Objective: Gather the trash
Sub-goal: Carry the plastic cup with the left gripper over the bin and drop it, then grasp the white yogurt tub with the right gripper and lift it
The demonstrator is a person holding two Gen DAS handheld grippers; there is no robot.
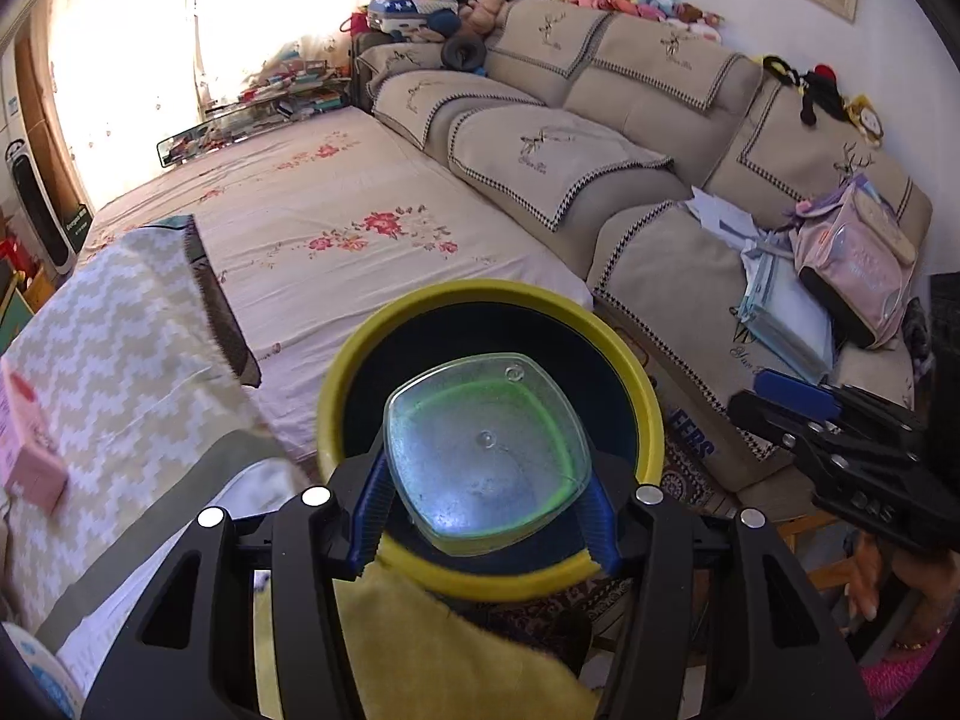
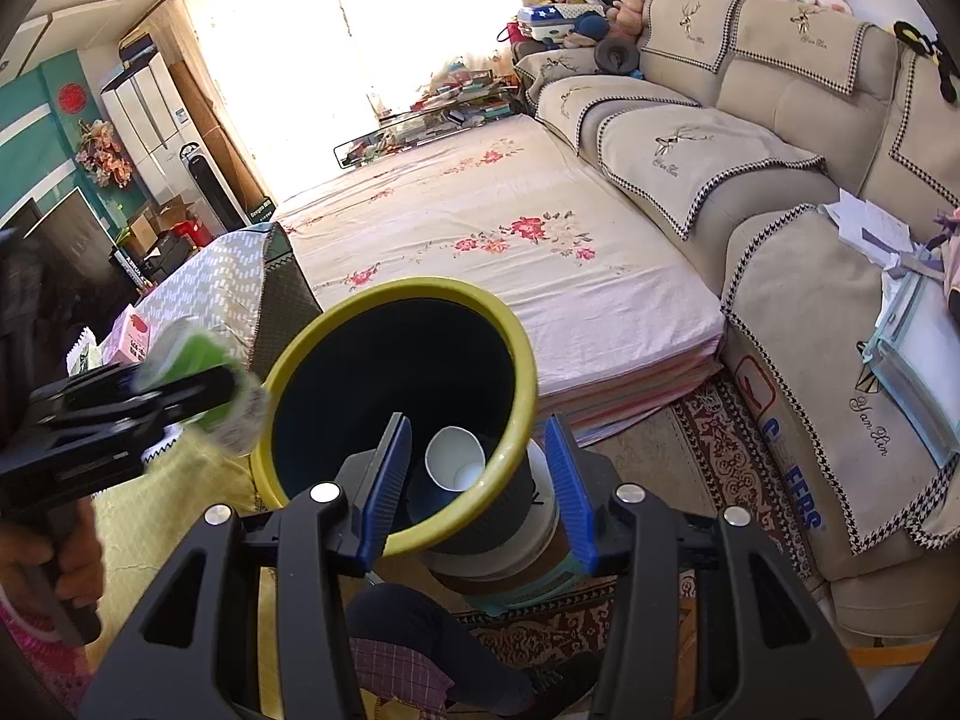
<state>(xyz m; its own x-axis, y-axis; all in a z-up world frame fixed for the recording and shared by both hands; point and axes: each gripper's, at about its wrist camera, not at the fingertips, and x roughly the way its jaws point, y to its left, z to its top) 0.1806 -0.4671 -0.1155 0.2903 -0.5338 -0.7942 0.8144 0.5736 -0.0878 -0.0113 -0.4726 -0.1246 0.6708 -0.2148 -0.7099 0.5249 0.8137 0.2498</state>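
Note:
My left gripper (image 1: pixel 489 507) is shut on a clear plastic cup with a green band (image 1: pixel 487 453), held bottom-first over the mouth of the yellow-rimmed trash bin (image 1: pixel 642 396). In the right wrist view the left gripper (image 2: pixel 198 387) holds the blurred cup (image 2: pixel 231 402) at the bin's left rim (image 2: pixel 300 348). A white paper cup (image 2: pixel 453 459) lies inside the bin. My right gripper (image 2: pixel 477 483) is open and empty, its fingers either side of the bin's near rim. The right gripper also shows at the right of the left wrist view (image 1: pixel 798 414).
A yellow cloth (image 1: pixel 432 654) lies under the bin on the table. A pink box (image 1: pixel 30 450) sits on the patterned table cover at left. A floral mattress (image 1: pixel 336 228) and a beige sofa (image 1: pixel 678 276) with a pink bag (image 1: pixel 852 252) lie beyond.

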